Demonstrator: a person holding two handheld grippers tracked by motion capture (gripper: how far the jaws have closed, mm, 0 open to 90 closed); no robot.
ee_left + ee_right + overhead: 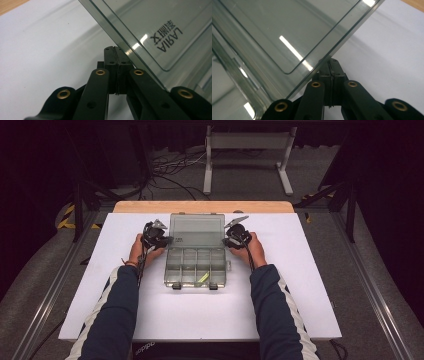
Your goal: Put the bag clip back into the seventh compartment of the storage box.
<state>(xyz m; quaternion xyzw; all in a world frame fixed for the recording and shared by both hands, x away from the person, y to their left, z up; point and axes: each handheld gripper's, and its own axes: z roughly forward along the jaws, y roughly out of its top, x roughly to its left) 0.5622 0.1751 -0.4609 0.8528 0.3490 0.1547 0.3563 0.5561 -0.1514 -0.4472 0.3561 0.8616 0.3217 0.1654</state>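
A clear plastic compartment box [187,270] lies in the middle of the white table [300,285], its tinted lid [196,229] swung open toward the far side. One front compartment holds a small yellow-green piece [202,278]. My left gripper [169,240] is at the lid's left edge and my right gripper [226,241] at its right edge. In the left gripper view my left gripper [115,50] is shut, pads together, its tip against the edge of the lid [160,30]. In the right gripper view my right gripper [331,62] is likewise shut under the edge of the lid [287,32].
Two black latches [176,286] sit on the box's front edge. A wooden strip [202,206] runs along the table's far edge. Beyond it, a white metal stand [247,155] and loose cables [170,170] are on the floor. Metal rails flank the table.
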